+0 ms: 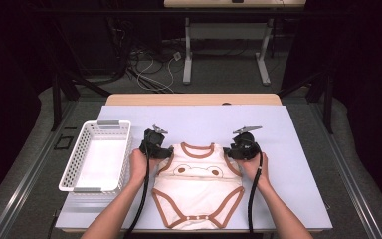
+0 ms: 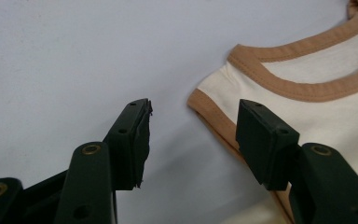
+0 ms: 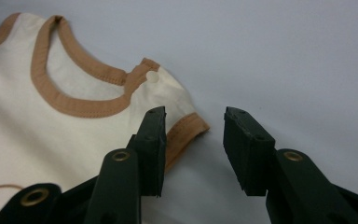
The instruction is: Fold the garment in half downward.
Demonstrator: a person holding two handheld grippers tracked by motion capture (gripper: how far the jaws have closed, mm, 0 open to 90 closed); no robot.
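Note:
A cream baby bodysuit (image 1: pixel 197 191) with brown trim and a bear face lies flat on the pale table, neck opening away from the person. My left gripper (image 1: pixel 156 148) sits at its left shoulder, jaws apart; in the left gripper view (image 2: pixel 193 119) the brown-edged shoulder (image 2: pixel 214 100) lies on the table past the gap, untouched by the pads. My right gripper (image 1: pixel 242 147) sits at the other shoulder. In the right gripper view (image 3: pixel 193 121) its jaws stand open, with the shoulder's brown hem (image 3: pixel 189 128) beside the left pad and nothing pinched.
A white plastic basket (image 1: pixel 99 124) stands on the left part of the table (image 1: pixel 283 134). Bare tabletop stretches behind and to the right of the garment. Beyond the far edge are cables and another table's legs on the floor.

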